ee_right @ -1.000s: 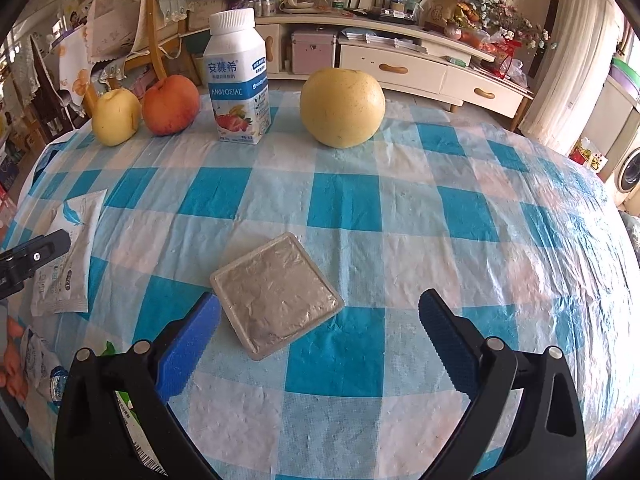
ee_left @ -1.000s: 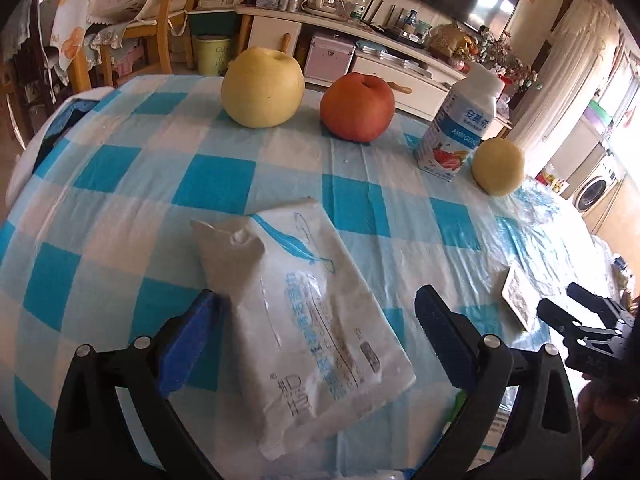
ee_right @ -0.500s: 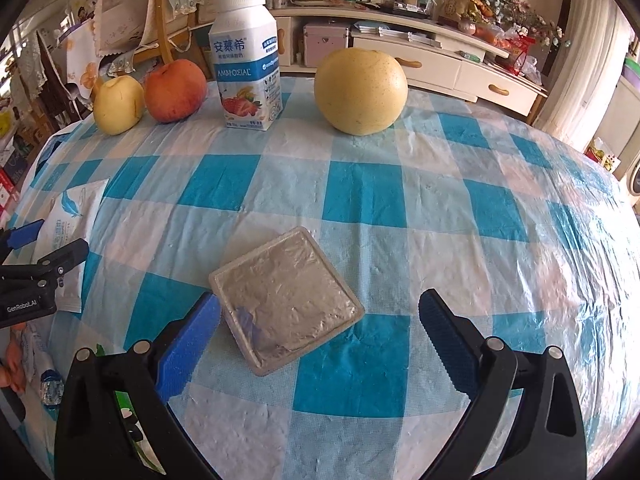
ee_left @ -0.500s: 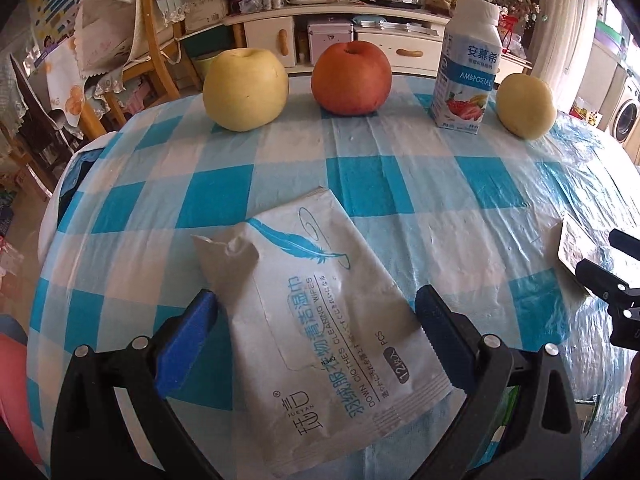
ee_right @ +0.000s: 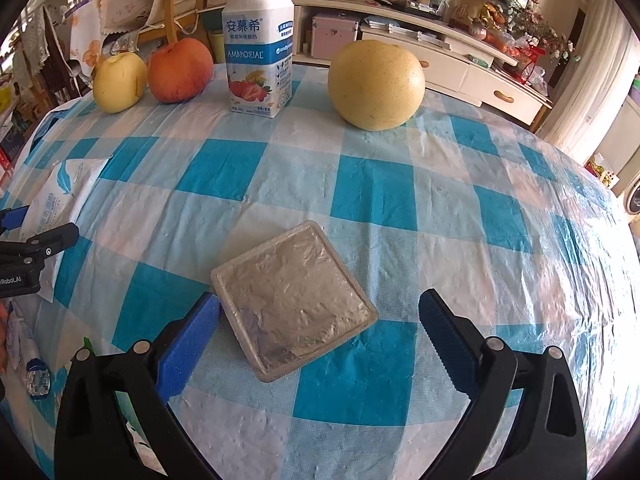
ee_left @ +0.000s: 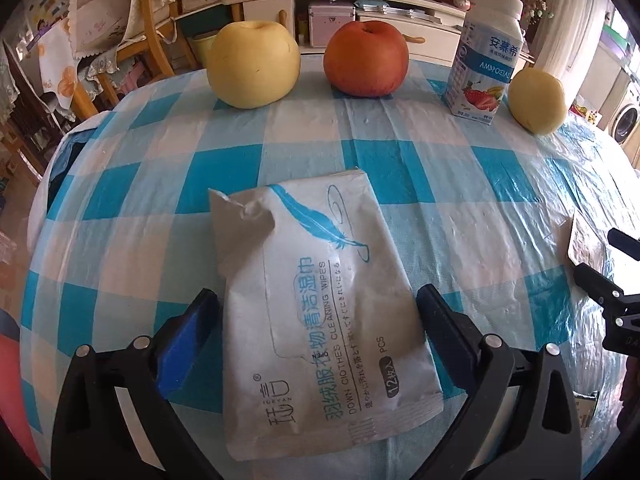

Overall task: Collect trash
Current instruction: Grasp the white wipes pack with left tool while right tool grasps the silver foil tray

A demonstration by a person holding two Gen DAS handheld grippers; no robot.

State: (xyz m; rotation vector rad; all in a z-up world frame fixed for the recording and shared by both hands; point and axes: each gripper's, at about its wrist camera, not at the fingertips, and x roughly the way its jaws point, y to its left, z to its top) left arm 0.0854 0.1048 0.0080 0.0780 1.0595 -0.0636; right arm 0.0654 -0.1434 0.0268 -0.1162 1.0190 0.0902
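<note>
Two grippers poised over flat litter on a round table [ee_right: 400, 184] under a blue-and-white checked plastic cloth. At the left, the left gripper [ee_left: 318, 312] stands with its jaws spread wide, one finger on each long side of the wipes packet [ee_left: 320, 304], a flat, crumpled white pouch lying on the cloth with its torn top corner pointing away; the blue pad is just beside the pouch's left edge, and whether it touches cannot be told. Judged step: closing on the packet. A limp pouch lying flat offers little edge, so the fingertips should be lowered until they meet the cloth, then closed slowly so the film buckles upward into a fold the pads can pinch; lifting before the fold forms would likely let it slip out. Behind, left to right, stand a yellow pear [ee_left: 254, 64], a red apple [ee_left: 366, 58], a yogurt bottle [ee_left: 486, 56] and a second pear [ee_left: 538, 102], upright or resting well apart from both grippers and apparently not trash. At the right, the right gripper [ee_right: 320, 314] is likewise spread, straddling the foil-lidded tray [ee_right: 294, 302], a shallow square container lying cornerwise between the fingers, the left pad just beside one corner. Here the fingers would grip better across two flat sides than across corners, so turning the wrist first is advisable.
</note>
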